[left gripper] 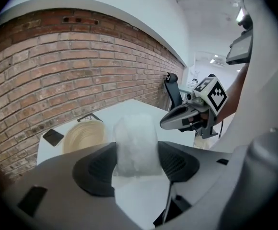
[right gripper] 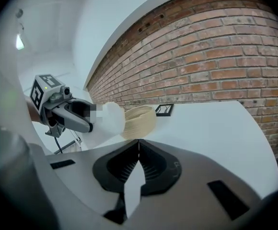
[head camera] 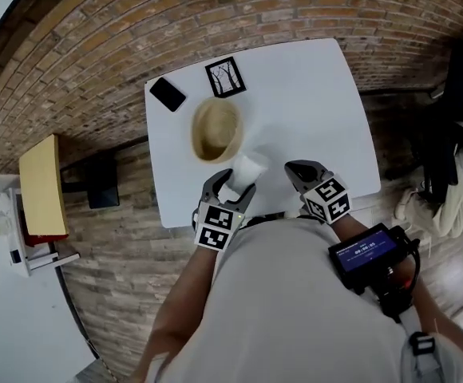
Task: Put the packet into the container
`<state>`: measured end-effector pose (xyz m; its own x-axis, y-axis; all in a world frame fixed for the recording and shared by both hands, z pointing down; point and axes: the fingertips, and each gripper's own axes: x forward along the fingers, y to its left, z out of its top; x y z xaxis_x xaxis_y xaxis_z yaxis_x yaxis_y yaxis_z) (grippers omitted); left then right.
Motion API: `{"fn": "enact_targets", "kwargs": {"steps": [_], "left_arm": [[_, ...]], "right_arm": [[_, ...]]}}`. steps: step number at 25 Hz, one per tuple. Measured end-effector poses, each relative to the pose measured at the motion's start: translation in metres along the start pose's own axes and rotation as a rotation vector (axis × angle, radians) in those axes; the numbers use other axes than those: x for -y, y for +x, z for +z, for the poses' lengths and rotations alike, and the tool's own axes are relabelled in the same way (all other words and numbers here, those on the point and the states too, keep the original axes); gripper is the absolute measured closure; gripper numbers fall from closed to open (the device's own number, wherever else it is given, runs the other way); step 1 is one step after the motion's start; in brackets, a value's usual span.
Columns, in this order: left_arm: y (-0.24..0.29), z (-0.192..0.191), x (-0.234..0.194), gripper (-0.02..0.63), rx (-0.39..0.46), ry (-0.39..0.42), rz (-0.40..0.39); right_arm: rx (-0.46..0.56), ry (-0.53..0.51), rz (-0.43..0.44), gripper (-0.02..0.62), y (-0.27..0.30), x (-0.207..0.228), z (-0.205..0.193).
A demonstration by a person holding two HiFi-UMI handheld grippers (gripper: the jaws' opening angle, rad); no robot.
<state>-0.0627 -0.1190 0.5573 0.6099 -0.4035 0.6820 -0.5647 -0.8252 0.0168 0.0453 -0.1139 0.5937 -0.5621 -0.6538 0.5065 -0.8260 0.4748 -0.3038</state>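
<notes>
The left gripper (head camera: 233,183) is clamped on the translucent white packet (left gripper: 136,145), its 2 pads pressing the packet's sides, raised off the white table (head camera: 311,102) just short of the round tan container (head camera: 215,130). The right gripper (right gripper: 138,150) is closed on nothing, near the left. A black phone (head camera: 168,94) lies beyond the container.

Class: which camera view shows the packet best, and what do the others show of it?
The left gripper view: the packet fills the middle, close up, clamped between the jaws of the left gripper. The head view shows it small, from above, near the container. The right gripper view shows it small, from the side.
</notes>
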Motion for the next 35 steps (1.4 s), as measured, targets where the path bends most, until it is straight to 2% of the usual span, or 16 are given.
{"fn": "enact_targets", "kwargs": {"steps": [10,23,29,35], "left_arm": [[-0.02,0.013,-0.049,0.316,0.039,-0.054,0.098],[-0.004,0.017,-0.118,0.316,-0.016,-0.069,0.179],[0.02,0.017,-0.145,0.316,-0.077,-0.032,0.196],[0.052,0.009,-0.165,0.316,-0.144,-0.028,0.191]], "right_arm": [[0.01,-0.008,0.037,0.588,0.024,-0.011,0.02],[0.007,0.038,-0.012,0.588,0.022,0.0,0.014],[0.008,0.059,-0.039,0.588,0.021,0.006,0.014],[0.01,0.095,-0.075,0.588,0.018,0.014,0.009]]}}
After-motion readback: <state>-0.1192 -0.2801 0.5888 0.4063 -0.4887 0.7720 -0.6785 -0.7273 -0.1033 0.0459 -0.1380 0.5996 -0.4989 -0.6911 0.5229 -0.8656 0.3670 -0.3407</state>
